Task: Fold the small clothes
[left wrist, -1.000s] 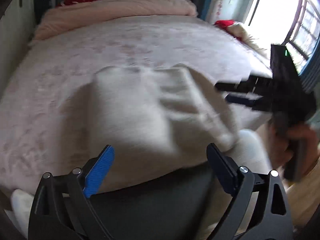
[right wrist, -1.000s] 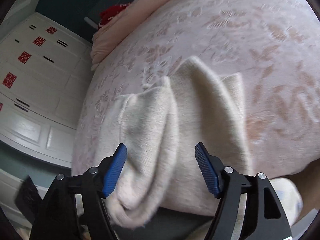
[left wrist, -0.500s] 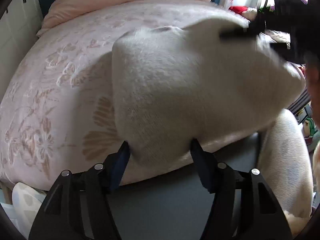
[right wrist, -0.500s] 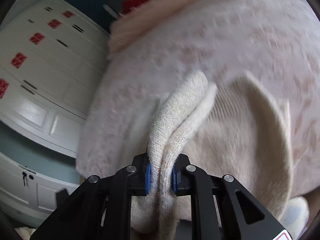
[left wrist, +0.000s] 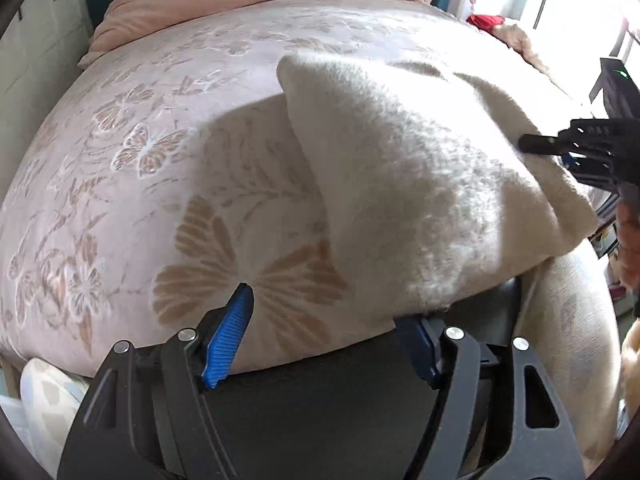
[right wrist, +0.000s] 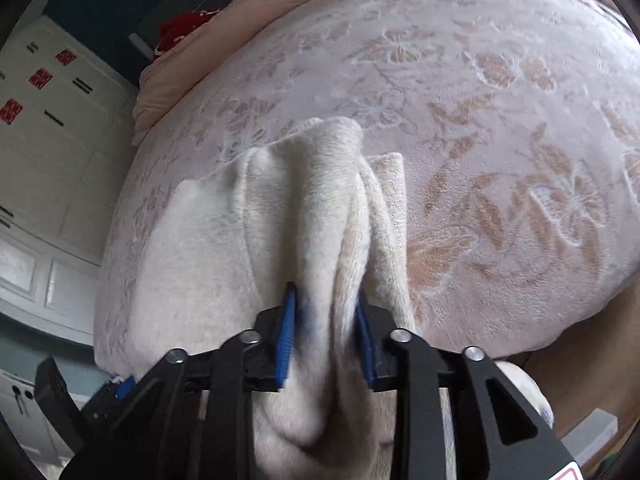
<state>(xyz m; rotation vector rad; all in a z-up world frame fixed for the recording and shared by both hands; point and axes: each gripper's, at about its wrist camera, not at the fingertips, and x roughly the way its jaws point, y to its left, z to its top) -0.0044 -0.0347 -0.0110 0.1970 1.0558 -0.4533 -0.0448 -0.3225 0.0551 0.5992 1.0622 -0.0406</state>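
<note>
Cream knit garment [left wrist: 420, 184] lies bunched on pink floral bed [left wrist: 168, 152]; right tongs [right wrist: 326, 336] just loosened, fold between pads; left tongs [left wrist: 332, 328] spread, opening, w/ hem over one pad.

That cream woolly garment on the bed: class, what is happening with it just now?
A person with a gripper in each hand is folding the cream garment on the pink floral bedspread. The right gripper, its jaws just opening a little, has a bunched fold between its pads. The left gripper stands open at the garment's near edge.
</note>
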